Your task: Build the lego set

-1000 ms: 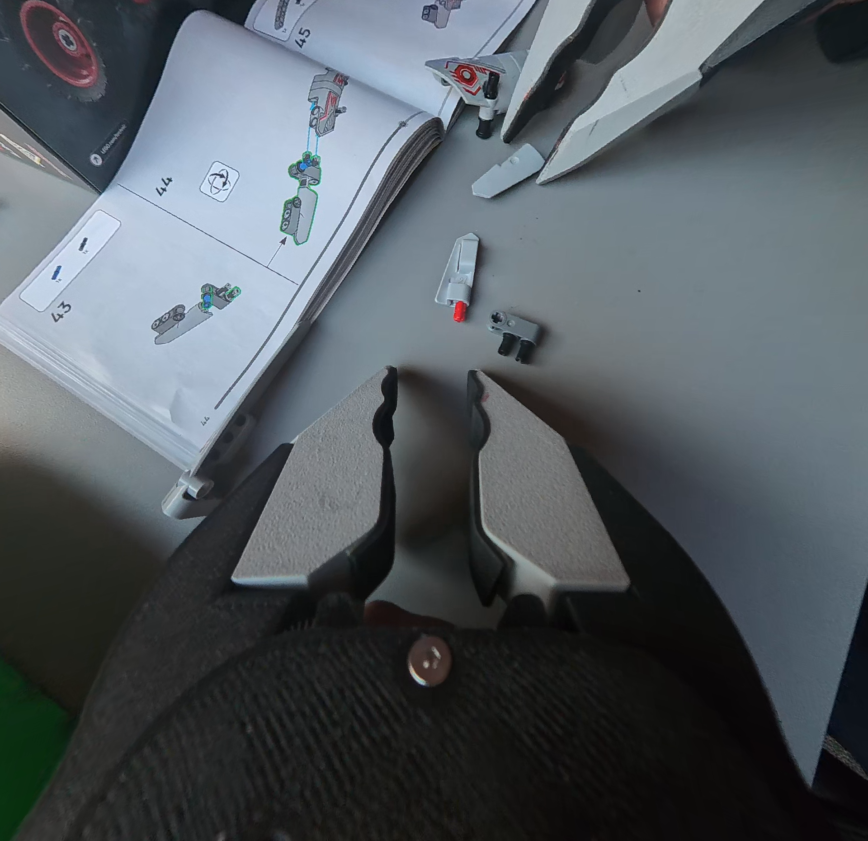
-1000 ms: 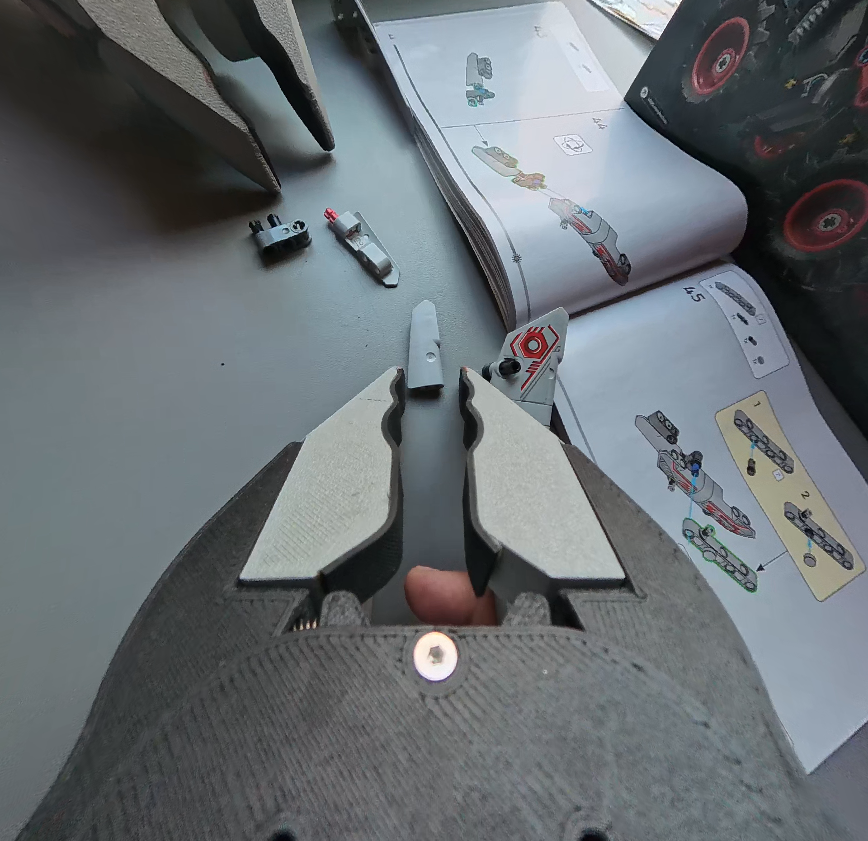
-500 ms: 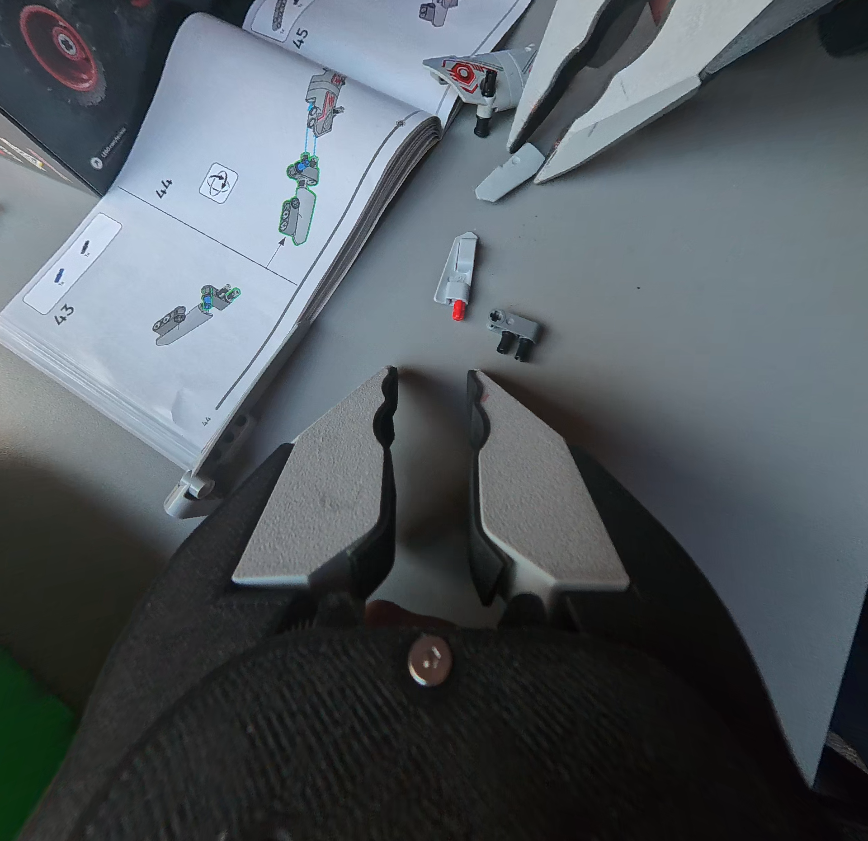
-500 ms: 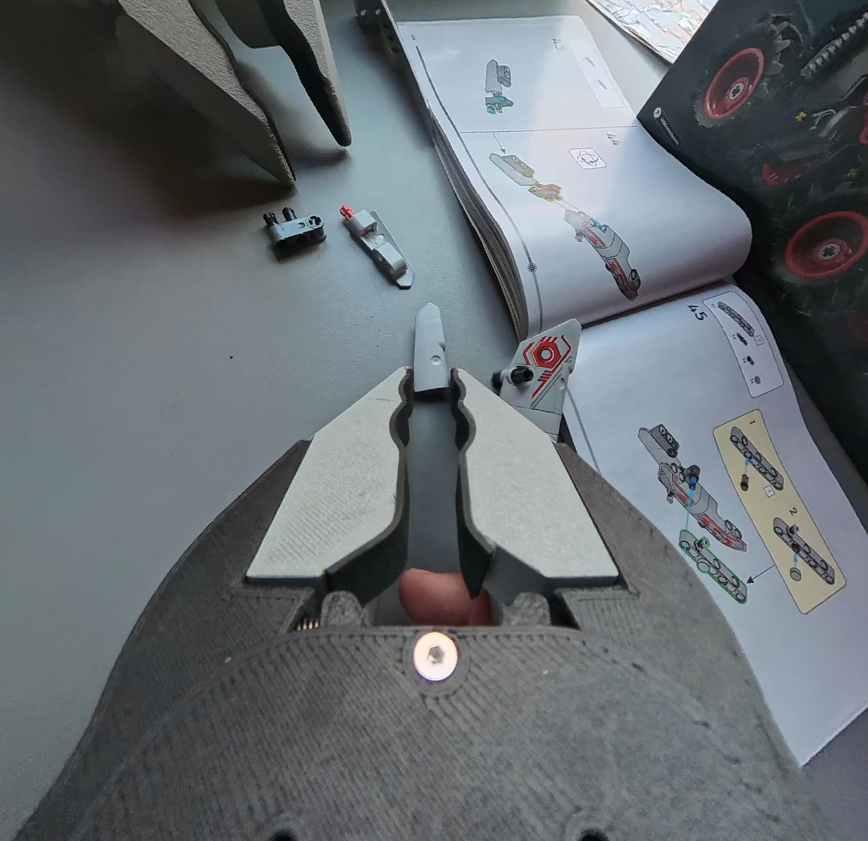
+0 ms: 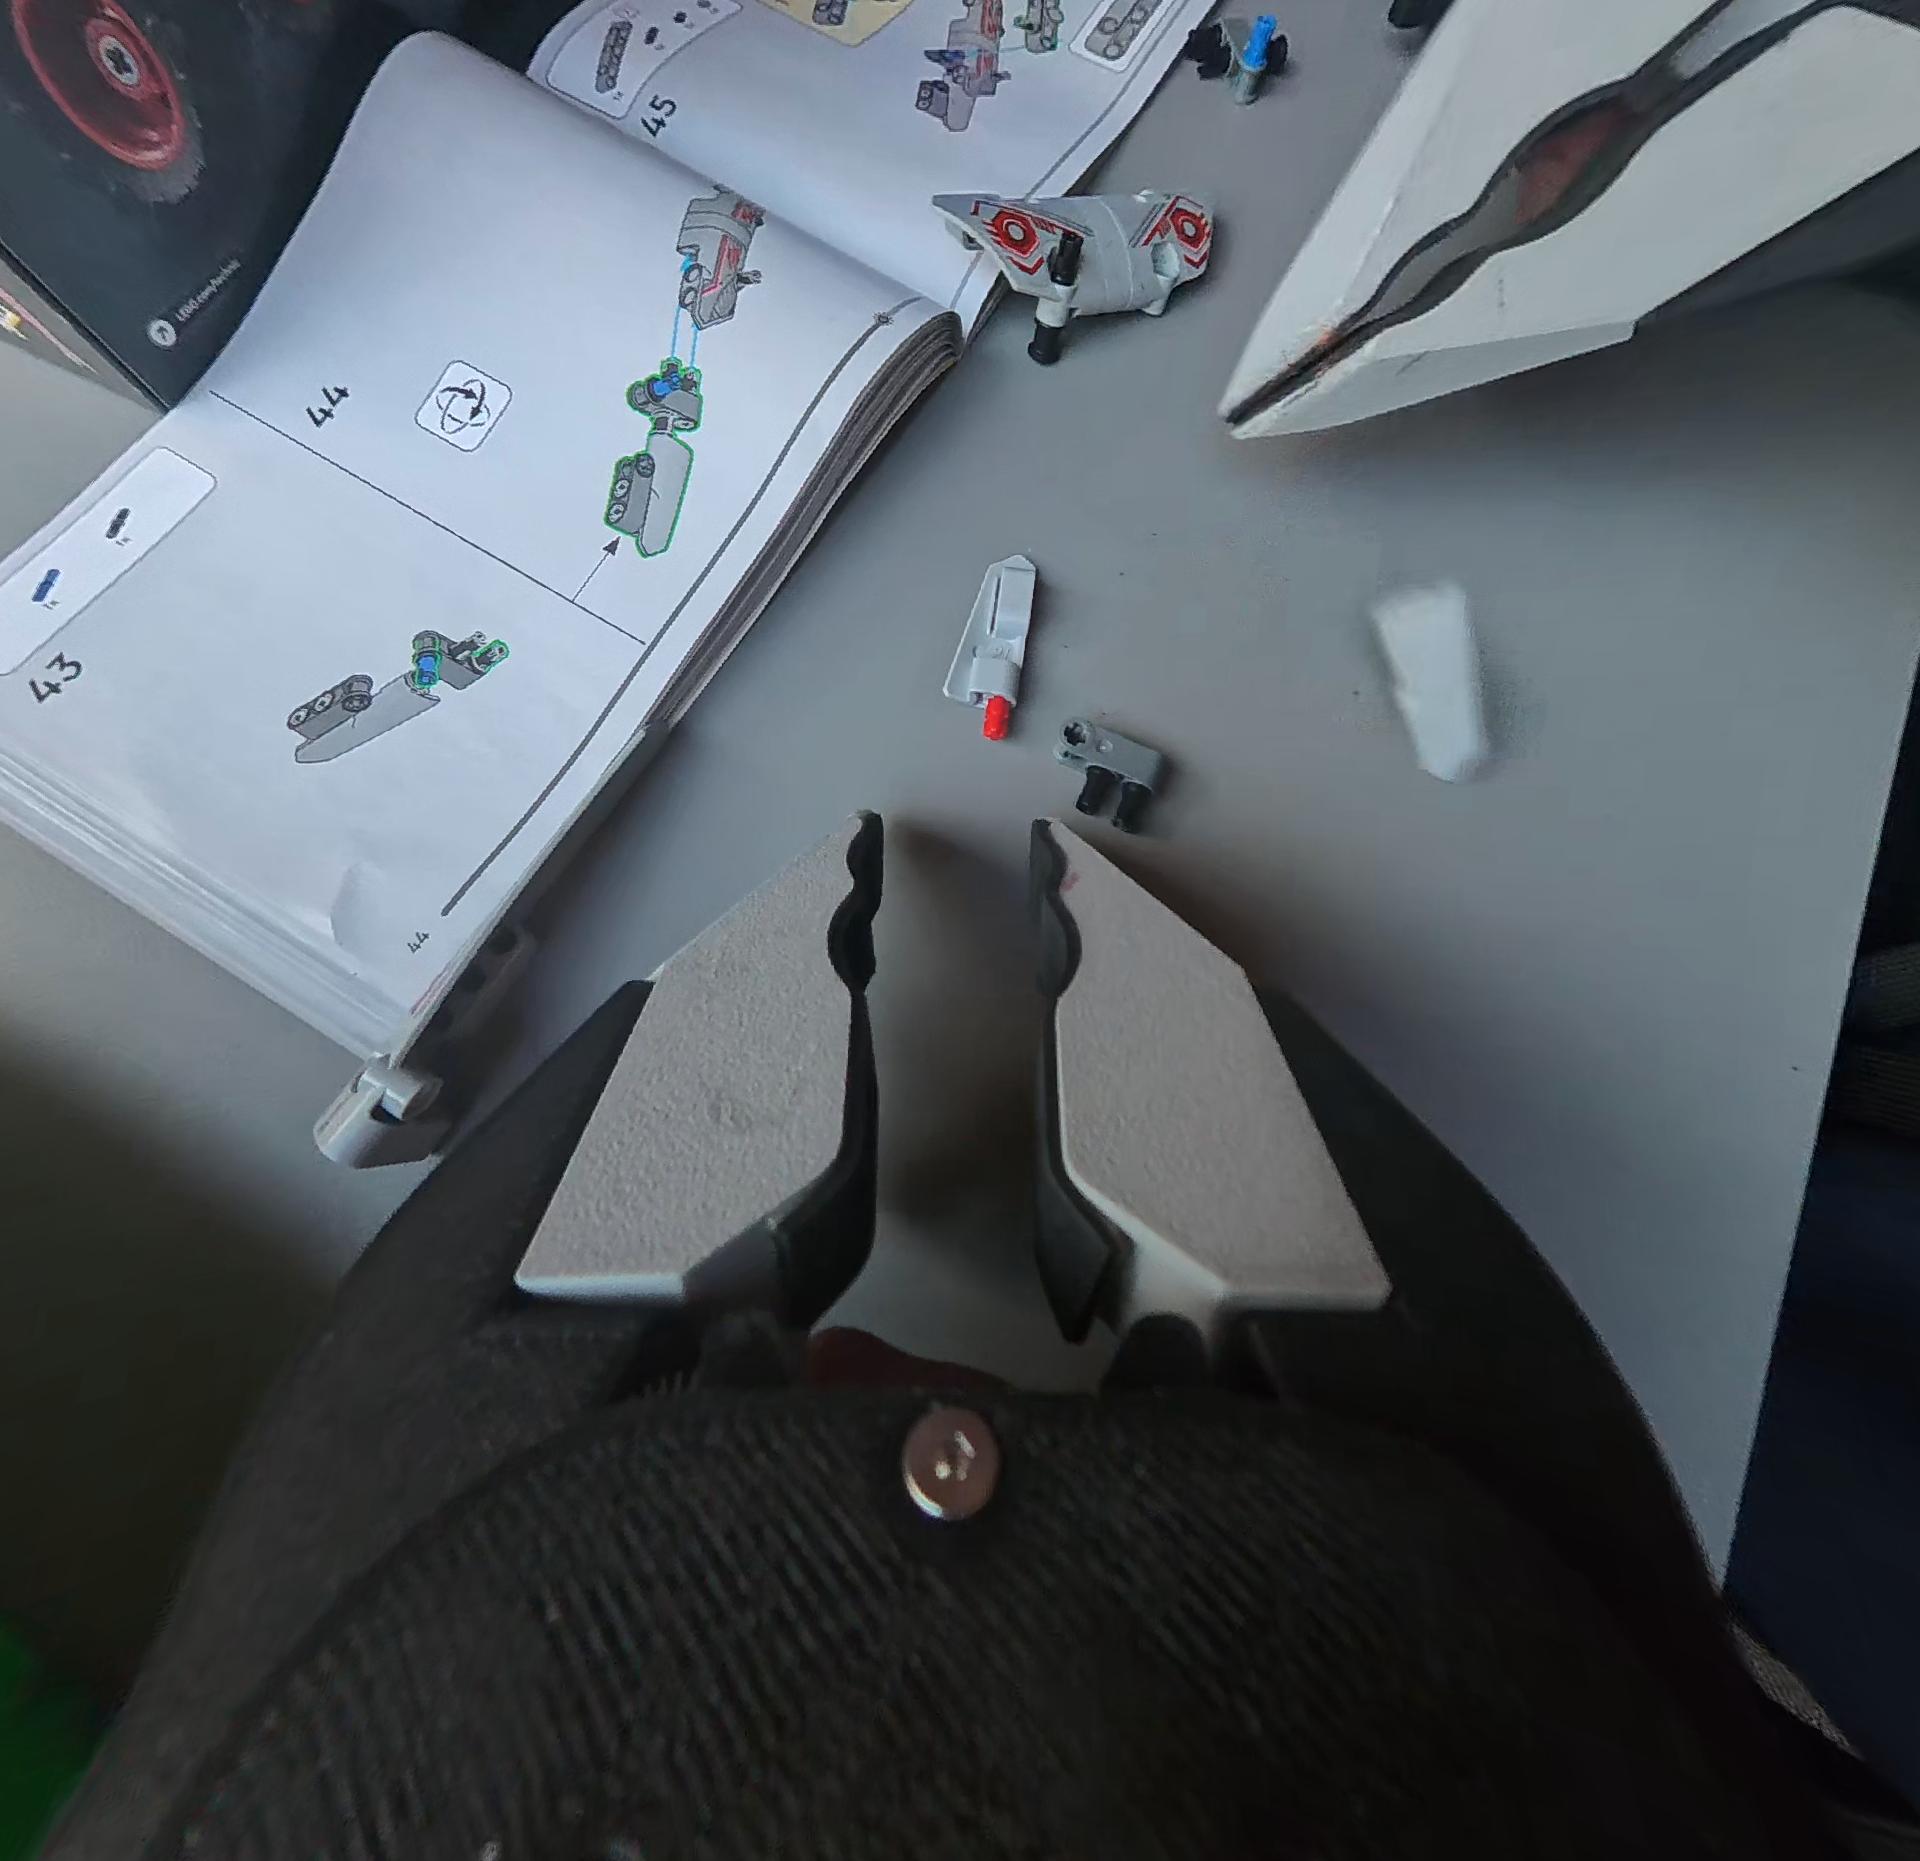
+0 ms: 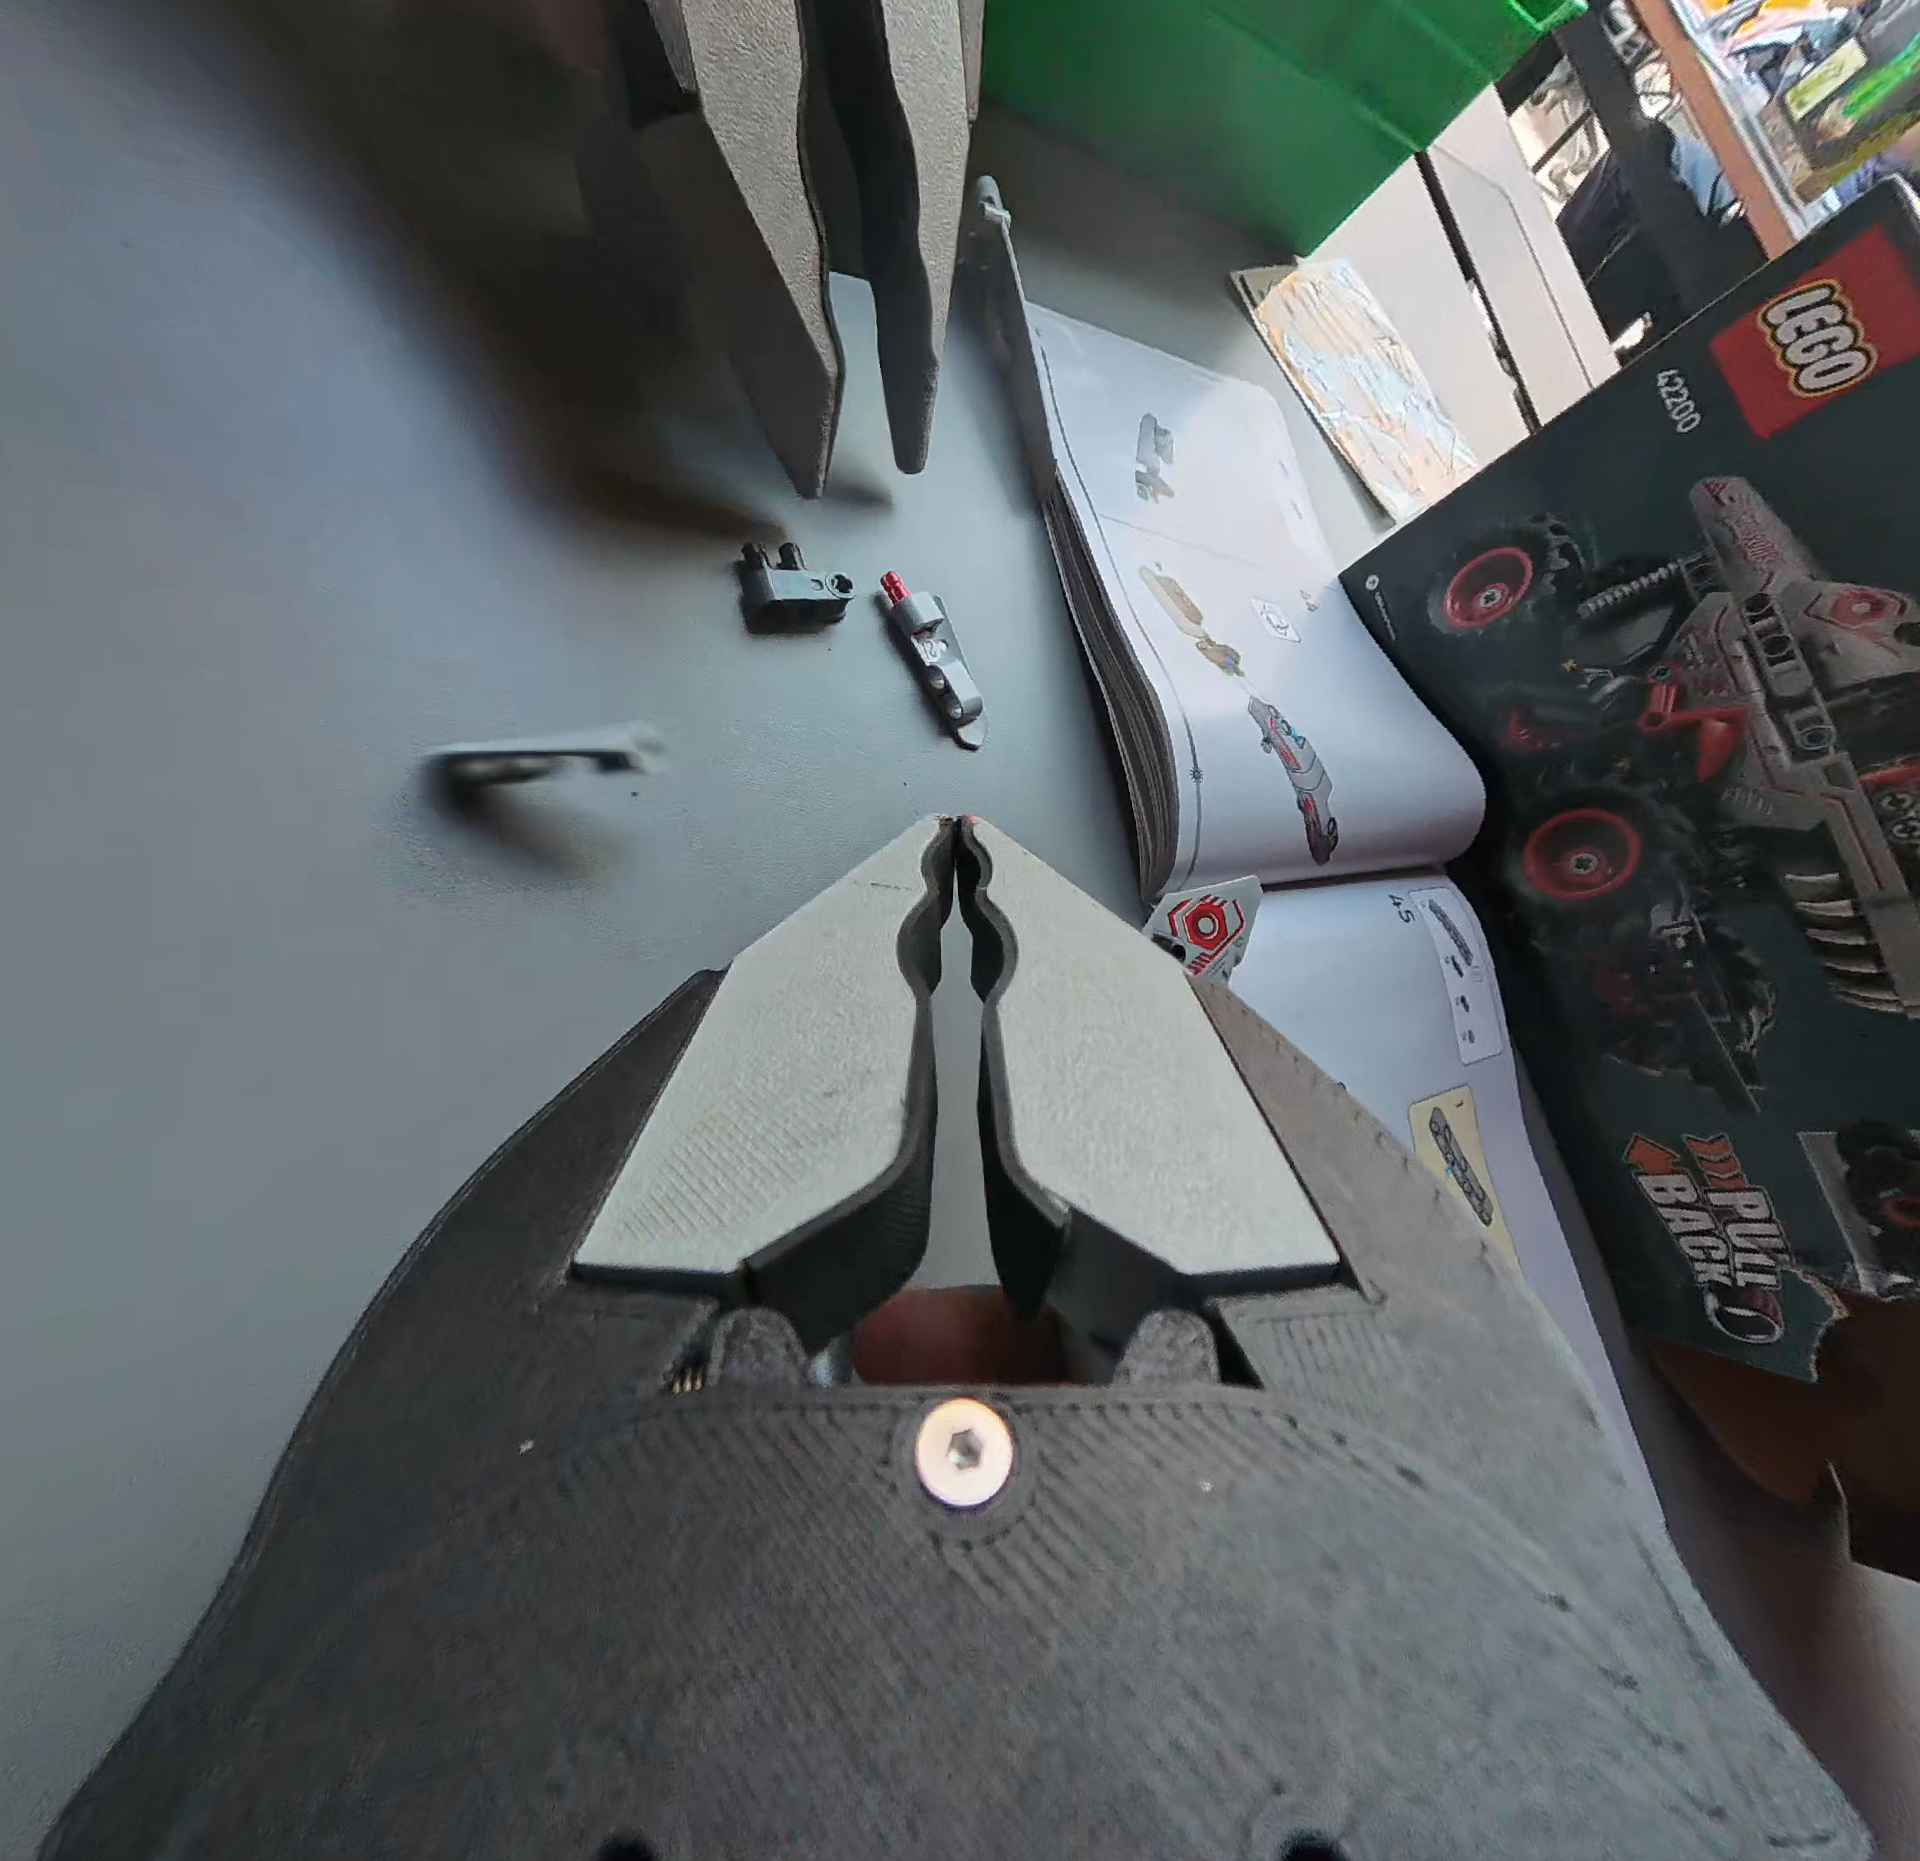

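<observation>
My left gripper is open and empty above the grey table, just short of a light grey panel with a red pin and a grey connector with two black pins. My right gripper is shut with nothing between its fingers; it also shows in the left wrist view. A small grey panel piece lies blurred on the table, apart from both grippers; in the left wrist view it is right of the connector. A grey assembly with red patterns rests at the manual's edge.
The open instruction manual lies on the left and the dark set box beyond it. A green bin stands farther back. A grey beam sticks out under the manual. A small blue and black part lies far off. The table edge runs on the right. There is about 10 cm between the tips of the two grippers.
The right gripper closed around the small grey panel, then pulled back and up, fully shut and empty. The panel now lies blurred off to the side. The left gripper has stayed put.
</observation>
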The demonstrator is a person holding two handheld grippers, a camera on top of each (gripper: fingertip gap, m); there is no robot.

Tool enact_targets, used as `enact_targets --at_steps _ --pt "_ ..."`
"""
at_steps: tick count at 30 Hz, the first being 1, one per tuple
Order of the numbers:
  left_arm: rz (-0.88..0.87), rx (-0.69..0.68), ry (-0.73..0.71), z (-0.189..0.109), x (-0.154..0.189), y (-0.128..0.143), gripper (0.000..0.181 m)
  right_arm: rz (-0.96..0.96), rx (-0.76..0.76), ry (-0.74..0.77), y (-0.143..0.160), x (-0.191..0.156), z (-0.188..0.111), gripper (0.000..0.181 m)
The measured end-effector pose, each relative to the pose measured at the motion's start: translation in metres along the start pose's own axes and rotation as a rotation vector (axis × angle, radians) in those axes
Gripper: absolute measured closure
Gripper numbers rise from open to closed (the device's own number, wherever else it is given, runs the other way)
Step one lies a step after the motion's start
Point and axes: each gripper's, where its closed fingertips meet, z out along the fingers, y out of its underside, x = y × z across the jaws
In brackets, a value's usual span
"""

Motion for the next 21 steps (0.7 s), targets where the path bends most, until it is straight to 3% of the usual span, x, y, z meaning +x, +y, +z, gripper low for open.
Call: enact_targets --at_steps 6,10,17,21 --pt "-0.001 -0.003 0.002 0.002 0.001 0.000 0.156 0.026 -0.058 0.034 0.012 0.008 0.000 0.179" --pt "-0.004 0.008 0.013 0.000 0.001 0.000 0.157 0.086 -0.015 0.002 0.009 0.008 -0.005 0.179" --pt "0.090 -0.029 0.031 0.003 0.010 0.005 0.156 -0.009 -0.021 -0.013 -0.006 -0.005 0.000 0.175" --pt "0.051 -0.023 0.072 0.004 0.010 0.004 0.156 -0.012 -0.020 -0.035 -0.009 -0.013 0.000 0.175"
